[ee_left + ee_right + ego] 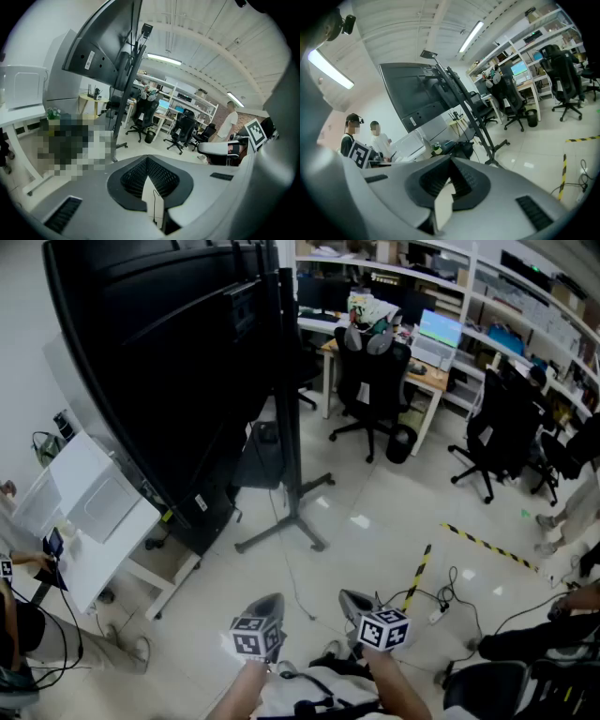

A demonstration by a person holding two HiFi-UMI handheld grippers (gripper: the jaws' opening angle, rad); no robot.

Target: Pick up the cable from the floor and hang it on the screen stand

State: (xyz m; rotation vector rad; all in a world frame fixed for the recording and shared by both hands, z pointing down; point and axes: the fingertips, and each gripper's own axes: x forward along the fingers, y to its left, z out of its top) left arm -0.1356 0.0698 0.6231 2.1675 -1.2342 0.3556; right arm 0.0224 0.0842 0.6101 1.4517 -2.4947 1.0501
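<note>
The big black screen (159, 362) hangs on a black wheeled stand (287, 427) at the upper left of the head view. A thin dark cable (298, 592) trails from the stand across the pale floor toward me. More black cables (448, 594) lie coiled by a white power strip (437, 617) on the right. My left gripper (269, 604) and right gripper (354, 600) are held low in front of me, both shut and holding nothing. Each gripper view shows closed jaws: the left gripper (149, 177) points at the stand (121, 101), the right gripper (450, 180) at the screen (421, 96).
Black office chairs (371, 381) and desks fill the back and right. A white table (89, 512) stands left of the screen, with a person seated at it. Yellow-black tape strips (418, 576) mark the floor. Other people stand nearby (377, 138).
</note>
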